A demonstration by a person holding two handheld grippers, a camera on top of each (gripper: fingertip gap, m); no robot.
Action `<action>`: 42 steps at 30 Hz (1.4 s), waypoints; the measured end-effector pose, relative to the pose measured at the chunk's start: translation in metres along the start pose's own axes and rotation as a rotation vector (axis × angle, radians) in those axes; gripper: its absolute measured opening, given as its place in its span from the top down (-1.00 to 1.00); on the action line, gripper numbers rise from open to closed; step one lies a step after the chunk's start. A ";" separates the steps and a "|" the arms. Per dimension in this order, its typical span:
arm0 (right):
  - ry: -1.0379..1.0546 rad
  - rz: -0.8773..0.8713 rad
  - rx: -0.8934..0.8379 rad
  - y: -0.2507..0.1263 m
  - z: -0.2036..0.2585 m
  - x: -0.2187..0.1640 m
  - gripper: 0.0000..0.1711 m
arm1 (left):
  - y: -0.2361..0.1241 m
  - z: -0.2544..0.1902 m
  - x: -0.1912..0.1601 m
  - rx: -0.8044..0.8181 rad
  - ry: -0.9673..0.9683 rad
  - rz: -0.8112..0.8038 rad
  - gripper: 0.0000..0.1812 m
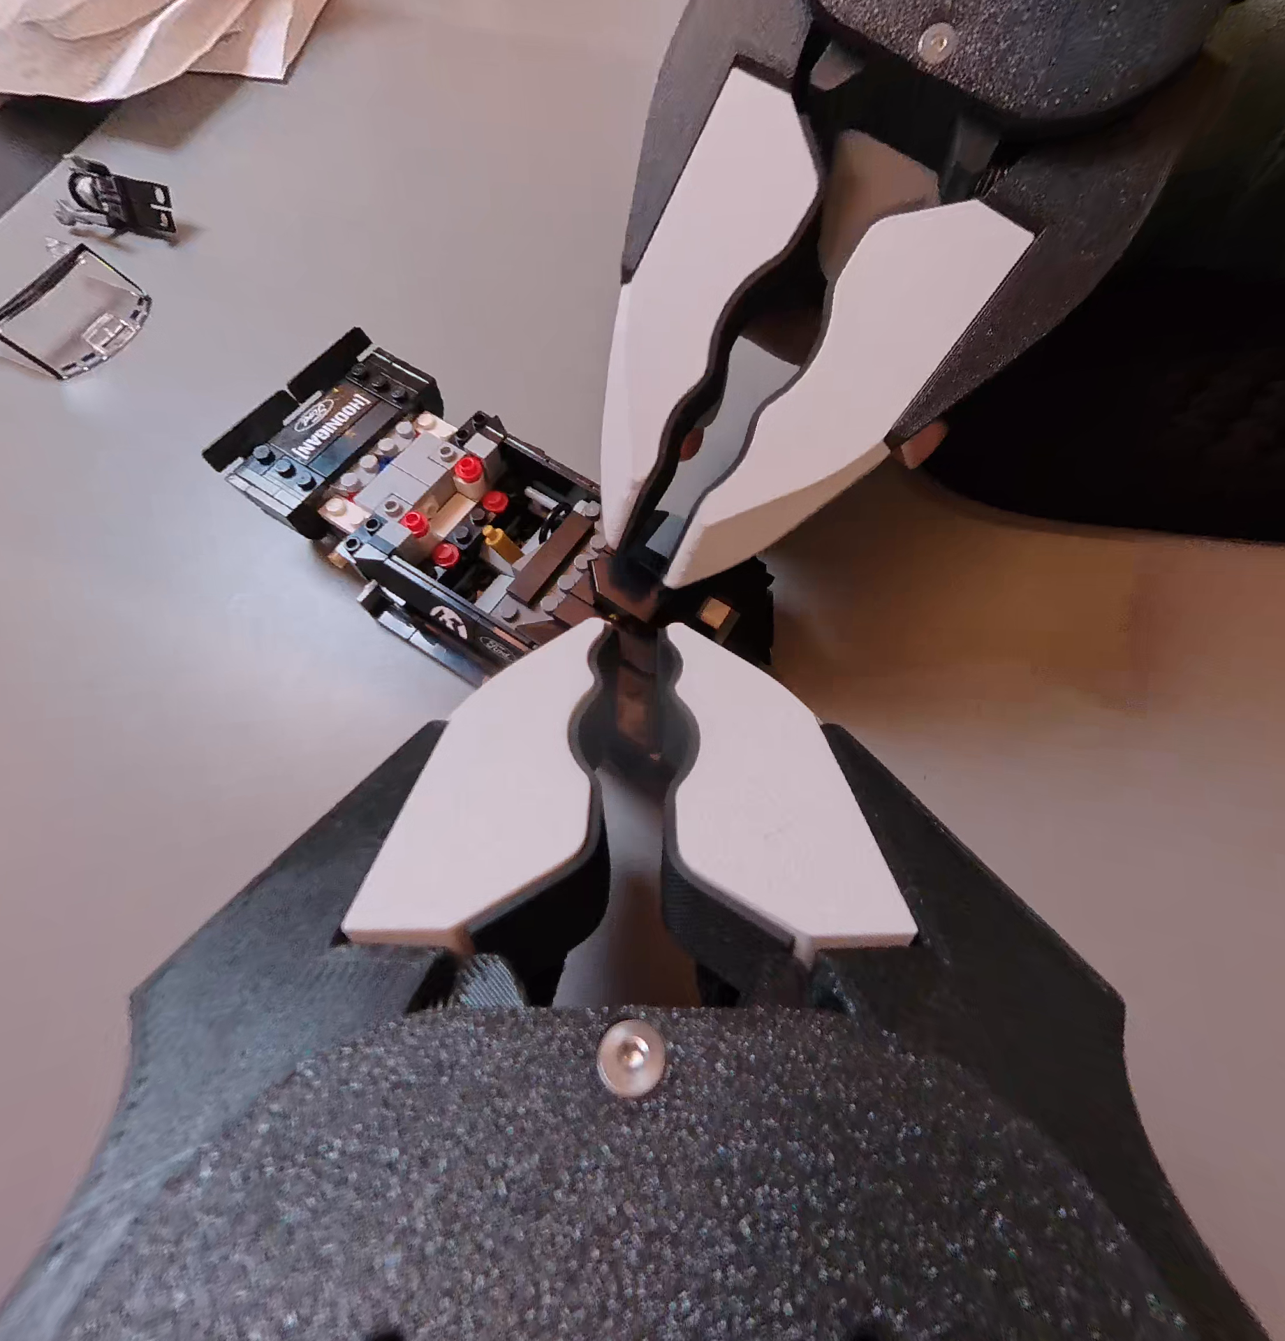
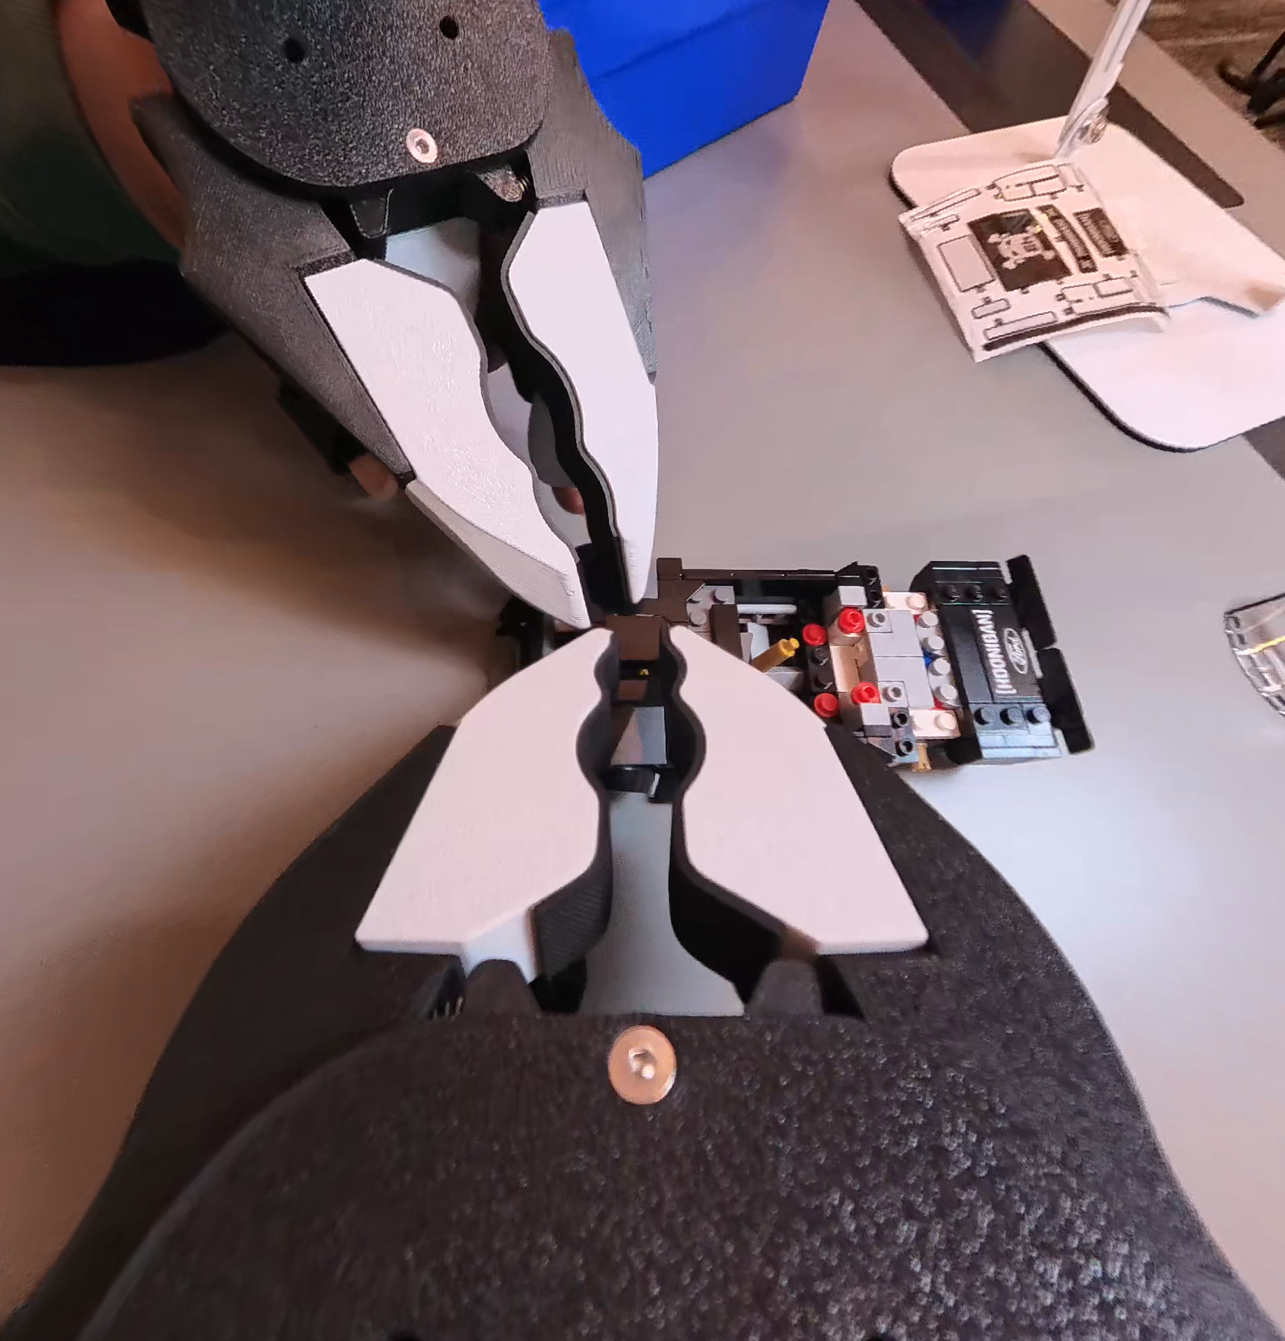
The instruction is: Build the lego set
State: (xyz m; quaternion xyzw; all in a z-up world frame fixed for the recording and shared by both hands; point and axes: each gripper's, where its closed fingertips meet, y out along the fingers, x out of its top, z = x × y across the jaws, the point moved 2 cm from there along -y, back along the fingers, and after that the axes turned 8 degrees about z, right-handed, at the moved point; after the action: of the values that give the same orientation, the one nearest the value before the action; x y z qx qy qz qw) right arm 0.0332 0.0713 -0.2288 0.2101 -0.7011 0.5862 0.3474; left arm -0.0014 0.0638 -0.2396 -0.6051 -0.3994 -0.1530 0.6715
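Observation:
A half-built black lego car (image 1: pixel 407 493) with grey bricks and red studs lies on the grey table (image 1: pixel 190 726); it also shows in the right wrist view (image 2: pixel 915 660). My left gripper (image 1: pixel 629 635) is shut on the car's near black end. My right gripper (image 2: pixel 639 635) comes from the opposite side and is shut on a small black piece (image 2: pixel 641 630) at that same end. Its tips (image 1: pixel 636 577) almost touch the left gripper's tips (image 2: pixel 610 606). The car's end is mostly hidden by the fingers.
A clear windscreen piece (image 1: pixel 66 326) (image 2: pixel 1274 653) and a small black sub-assembly (image 1: pixel 121 199) lie left of the car. A crumpled paper bag (image 1: pixel 117 43) is farther back. A blue box (image 2: pixel 683 65), a sticker sheet (image 2: pixel 1024 261) and a white stand base (image 2: pixel 1169 377) sit beyond. Left and right tips are no more than a few centimetres apart. The small black sub-assembly (image 1: pixel 121 199) is about 25 cm from my right fingertips.

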 end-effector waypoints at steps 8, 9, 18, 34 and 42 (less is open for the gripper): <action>-0.002 0.106 -0.004 0.005 -0.001 -0.002 0.72 | -0.007 0.000 0.002 0.018 0.018 -0.010 0.85; 0.003 0.114 0.006 0.006 -0.001 -0.002 0.72 | -0.008 0.001 0.002 0.027 0.013 -0.011 0.83; 0.010 0.187 0.104 0.008 -0.004 -0.003 0.71 | -0.007 0.002 -0.009 0.014 -0.064 0.007 0.68; -0.089 0.236 0.224 0.010 -0.006 -0.004 0.71 | -0.005 0.002 -0.008 -0.034 -0.094 -0.045 0.79; -0.137 0.250 0.260 0.011 -0.006 -0.003 0.71 | -0.004 0.002 -0.008 -0.045 -0.097 -0.056 0.80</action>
State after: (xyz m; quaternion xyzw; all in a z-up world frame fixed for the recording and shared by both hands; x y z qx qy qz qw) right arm 0.0290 0.0794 -0.2378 0.2038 -0.6621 0.6948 0.1933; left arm -0.0100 0.0624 -0.2422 -0.6156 -0.4445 -0.1512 0.6329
